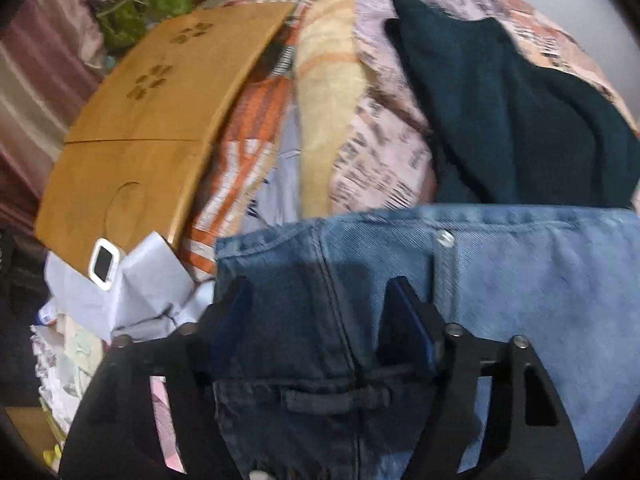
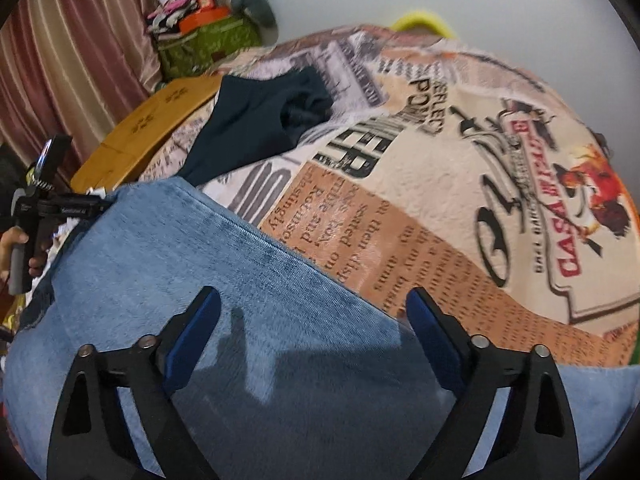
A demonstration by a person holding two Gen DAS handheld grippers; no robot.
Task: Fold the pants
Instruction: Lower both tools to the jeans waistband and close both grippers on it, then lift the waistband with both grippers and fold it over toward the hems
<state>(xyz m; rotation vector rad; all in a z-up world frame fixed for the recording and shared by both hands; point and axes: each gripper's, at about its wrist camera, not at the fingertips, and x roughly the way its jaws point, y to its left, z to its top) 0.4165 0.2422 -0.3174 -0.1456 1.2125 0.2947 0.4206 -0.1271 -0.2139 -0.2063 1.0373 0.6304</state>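
Closest in the left wrist view, the left gripper has its jaws spread around a bunched ridge of the jeans at the waistband end, where a belt loop and a rivet show; whether the pads actually press the denim I cannot tell, as the fingers stand fairly wide. In the right wrist view, the right gripper hovers with jaws wide over a flat stretch of the same jeans, holding nothing.

The jeans lie across the near edge of the printed blanket that covers the bed. Farther up the blanket rests a dark green garment, apart from the fold. A wooden lap tray sits at the blanket's left edge, with a green box and curtains beyond.

The step in hand looks like taking hold for a fold. To do it well, the left should close fully on the waistband seam, the right should pinch the near denim edge, and both should lift evenly so the layers stay aligned.
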